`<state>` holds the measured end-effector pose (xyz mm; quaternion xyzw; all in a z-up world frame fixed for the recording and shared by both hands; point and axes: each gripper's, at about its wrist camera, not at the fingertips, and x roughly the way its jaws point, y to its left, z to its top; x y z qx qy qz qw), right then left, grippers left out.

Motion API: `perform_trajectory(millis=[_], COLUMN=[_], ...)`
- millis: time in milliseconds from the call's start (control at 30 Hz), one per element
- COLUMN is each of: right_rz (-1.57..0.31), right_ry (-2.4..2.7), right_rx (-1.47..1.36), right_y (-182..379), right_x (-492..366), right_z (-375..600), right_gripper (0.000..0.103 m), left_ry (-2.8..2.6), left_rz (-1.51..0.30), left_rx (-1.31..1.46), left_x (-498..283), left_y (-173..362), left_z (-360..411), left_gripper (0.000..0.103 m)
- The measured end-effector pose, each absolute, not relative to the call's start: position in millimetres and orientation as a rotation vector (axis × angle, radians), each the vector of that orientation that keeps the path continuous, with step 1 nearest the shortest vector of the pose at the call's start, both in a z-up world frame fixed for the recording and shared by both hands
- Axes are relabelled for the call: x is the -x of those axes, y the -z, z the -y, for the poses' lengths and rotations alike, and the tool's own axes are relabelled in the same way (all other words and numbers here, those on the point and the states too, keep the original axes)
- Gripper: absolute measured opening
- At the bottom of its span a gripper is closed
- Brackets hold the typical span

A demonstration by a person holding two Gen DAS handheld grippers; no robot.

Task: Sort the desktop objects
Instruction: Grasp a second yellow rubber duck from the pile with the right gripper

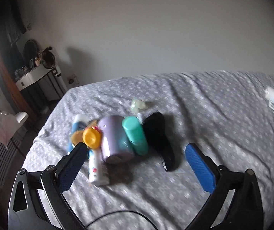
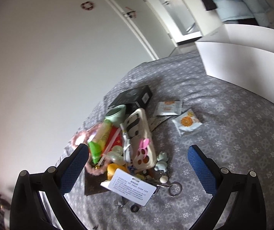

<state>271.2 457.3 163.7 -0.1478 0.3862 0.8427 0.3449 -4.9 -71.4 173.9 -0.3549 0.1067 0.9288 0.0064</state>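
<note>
In the left wrist view my left gripper (image 1: 136, 151) is open and empty above a grey patterned bedsheet (image 1: 204, 105). Just ahead lies a cluster: a white tube with a yellow cap (image 1: 91, 139), a purple jar (image 1: 113, 138), a teal bottle (image 1: 136, 134), a black hairbrush (image 1: 160, 136) and a blue bottle (image 1: 78, 126). In the right wrist view my right gripper (image 2: 137, 151) is open and empty over a pile: a white card (image 2: 131, 186), a cream phone case (image 2: 139, 134), a green snack packet (image 2: 100, 140), a green cup (image 2: 116, 114), a black box (image 2: 132, 96) and a key ring (image 2: 174, 188).
Two sachets (image 2: 186, 122) lie right of the pile. A white box (image 2: 242, 65) stands at the back right of the bed. A dressing table (image 1: 37, 74) and a chair (image 1: 2, 126) stand left of the bed. A pale hair clip (image 1: 138, 104) lies behind the bottles.
</note>
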Motion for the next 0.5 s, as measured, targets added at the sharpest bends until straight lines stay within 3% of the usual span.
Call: perform_trajectory(millis=[133,267,367,467,500], right_rz=[-0.879,-0.658,-0.491,-0.503,-0.534], right_ry=[-2.273,-2.42,-2.449,-2.417,-2.397], right_rx=[0.529,0.878,1.044,1.121,1.144], right_y=[-166.6,-151.2,-137.3,-119.9,-112.4], right_x=[-248.2,-187.0,-151.1,-128.4,-122.7], right_z=[-449.2,-430.6,-422.6,-436.2,-443.4], right_gripper=[0.103,0.103,0.091,0.087,0.081], left_ry=[-2.814,-2.745,-2.719,-2.737,-2.747], left_rz=[-0.45,-0.506,-0.568,-0.542,-0.5], left_rx=[1.138,1.174,1.212,1.238,1.239], left_x=[-31.6,-58.4,-66.7,-60.8,-58.4], left_y=[-141.5,-108.2,-87.7,-83.7,-84.3], left_z=[21.9,-5.1,-11.8,-6.5,-2.6], left_gripper=[0.102,0.102,0.102,0.102,0.102])
